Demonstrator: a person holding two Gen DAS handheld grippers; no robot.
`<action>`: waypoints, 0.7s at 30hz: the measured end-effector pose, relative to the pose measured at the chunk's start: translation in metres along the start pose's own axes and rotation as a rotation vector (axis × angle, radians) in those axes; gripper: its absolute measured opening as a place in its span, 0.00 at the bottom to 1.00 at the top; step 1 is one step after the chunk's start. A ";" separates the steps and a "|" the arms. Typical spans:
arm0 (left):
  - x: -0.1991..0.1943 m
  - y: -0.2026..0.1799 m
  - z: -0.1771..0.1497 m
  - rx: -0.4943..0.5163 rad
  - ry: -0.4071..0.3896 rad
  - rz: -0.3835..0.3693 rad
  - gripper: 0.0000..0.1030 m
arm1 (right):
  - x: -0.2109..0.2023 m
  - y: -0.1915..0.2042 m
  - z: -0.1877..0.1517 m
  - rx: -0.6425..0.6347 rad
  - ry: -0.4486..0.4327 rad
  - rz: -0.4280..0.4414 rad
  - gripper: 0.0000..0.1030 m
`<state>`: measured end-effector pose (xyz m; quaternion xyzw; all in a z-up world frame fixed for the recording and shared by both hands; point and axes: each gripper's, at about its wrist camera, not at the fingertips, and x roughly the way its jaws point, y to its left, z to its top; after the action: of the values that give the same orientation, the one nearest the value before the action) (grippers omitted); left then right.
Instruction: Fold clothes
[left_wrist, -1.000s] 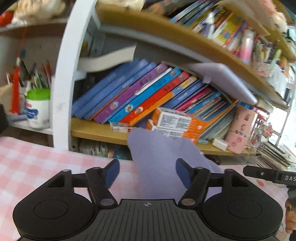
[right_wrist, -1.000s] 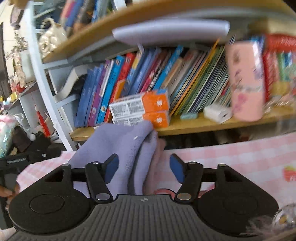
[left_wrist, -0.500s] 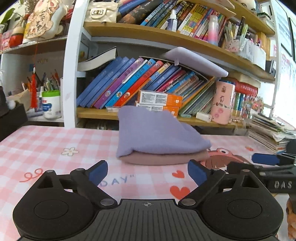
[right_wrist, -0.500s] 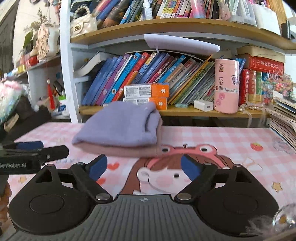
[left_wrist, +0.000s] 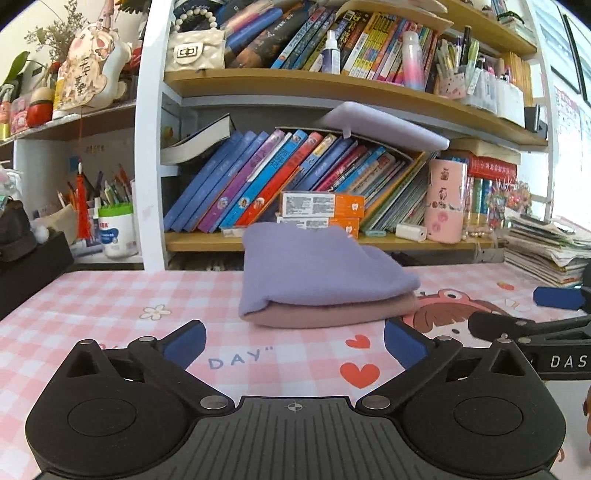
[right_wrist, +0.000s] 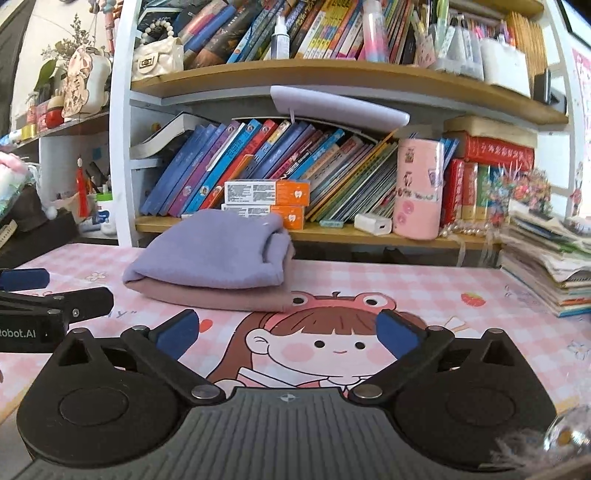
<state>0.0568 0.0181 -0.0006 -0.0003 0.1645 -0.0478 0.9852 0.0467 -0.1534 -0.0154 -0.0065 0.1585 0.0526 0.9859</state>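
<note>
Bare tablecloth lay open before the folded clothes, while the bookshelf close behind and the magazine stack at the right blocked passage.

Left tool and right tool: black bodies, blue pads (silver pivot screws)

Right gripper fills the bottom of the frame, jaws opening wide with nothing between them, just the pink checked mat. Folded purple garment sits on a folded pink one center-left. Left gripper pokes in at the left edge. Bookshelf behind.
</note>
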 end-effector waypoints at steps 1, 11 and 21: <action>-0.001 0.000 -0.001 -0.003 0.000 0.006 1.00 | 0.000 0.000 0.000 0.002 0.006 -0.003 1.00; -0.002 -0.005 -0.001 0.032 0.023 0.035 1.00 | 0.001 0.001 -0.001 -0.006 0.035 -0.010 1.00; -0.003 -0.009 -0.002 0.058 0.025 0.052 1.00 | 0.003 0.002 -0.001 -0.015 0.044 -0.005 1.00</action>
<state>0.0529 0.0091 -0.0014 0.0330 0.1753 -0.0266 0.9836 0.0487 -0.1509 -0.0174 -0.0155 0.1796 0.0512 0.9823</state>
